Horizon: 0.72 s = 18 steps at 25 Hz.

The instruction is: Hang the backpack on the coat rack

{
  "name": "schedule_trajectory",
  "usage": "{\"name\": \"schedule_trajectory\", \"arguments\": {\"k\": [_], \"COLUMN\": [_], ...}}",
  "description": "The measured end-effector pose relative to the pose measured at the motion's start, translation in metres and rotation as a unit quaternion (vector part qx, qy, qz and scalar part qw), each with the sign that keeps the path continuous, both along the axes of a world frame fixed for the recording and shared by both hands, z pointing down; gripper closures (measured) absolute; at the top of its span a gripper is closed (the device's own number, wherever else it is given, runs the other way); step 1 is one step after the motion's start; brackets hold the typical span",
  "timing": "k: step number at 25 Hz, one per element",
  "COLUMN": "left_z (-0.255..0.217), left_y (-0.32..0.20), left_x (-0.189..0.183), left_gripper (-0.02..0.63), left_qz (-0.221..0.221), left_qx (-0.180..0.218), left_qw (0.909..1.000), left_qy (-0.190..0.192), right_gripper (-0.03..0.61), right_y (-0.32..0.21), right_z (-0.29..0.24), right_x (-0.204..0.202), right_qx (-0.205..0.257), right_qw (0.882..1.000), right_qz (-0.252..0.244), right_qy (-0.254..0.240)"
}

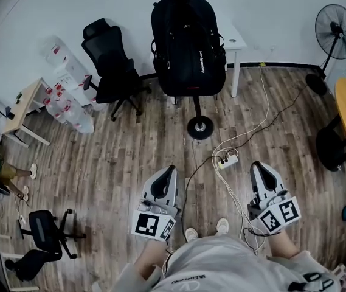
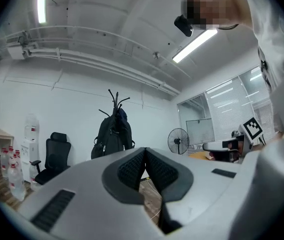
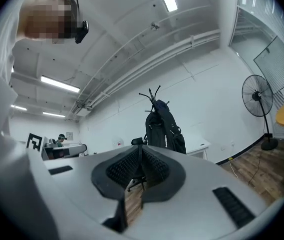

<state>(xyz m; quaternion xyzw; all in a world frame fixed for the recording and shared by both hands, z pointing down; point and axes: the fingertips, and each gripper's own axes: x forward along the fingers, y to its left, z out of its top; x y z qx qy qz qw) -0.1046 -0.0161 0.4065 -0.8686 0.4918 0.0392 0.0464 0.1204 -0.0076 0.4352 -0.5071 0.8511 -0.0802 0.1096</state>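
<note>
Black fabric backpack [image 1: 188,41] is hanging on the black coat rack [image 1: 200,128], top centre. Left gripper [image 1: 167,171] and right gripper [image 1: 259,166] are hovering low, jaws closed, empty, facing open wooden floor [image 1: 130,145].

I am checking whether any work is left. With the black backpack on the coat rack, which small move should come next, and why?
Probably none beyond lowering both grippers to rest. The black fabric backpack hangs on the black round-based coat rack, off the wooden floor, and the left gripper and right gripper are both shut, empty and far from it.
</note>
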Motion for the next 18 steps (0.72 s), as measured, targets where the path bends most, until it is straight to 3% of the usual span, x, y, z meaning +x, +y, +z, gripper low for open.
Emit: {"name": "schedule_trajectory", "arguments": {"k": [7, 18], "left_z": [0.010, 0.006], "left_y": [0.009, 0.023], "left_x": [-0.035, -0.035], "left_gripper": [0.604, 0.604], "left_qz": [-0.004, 0.022], "left_qx": [-0.011, -0.005], "left_qw": [0.9999, 0.9996], "left_qy": [0.009, 0.013], "right_gripper": [0.554, 0.563], "right_y": [0.018, 0.036], "right_z": [-0.004, -0.002], "right_x": [-0.036, -0.041], "right_qx": [-0.016, -0.024], "right_qw": [0.999, 0.999], "right_qz": [-0.015, 0.012], "right_qy": [0.026, 0.035]}}
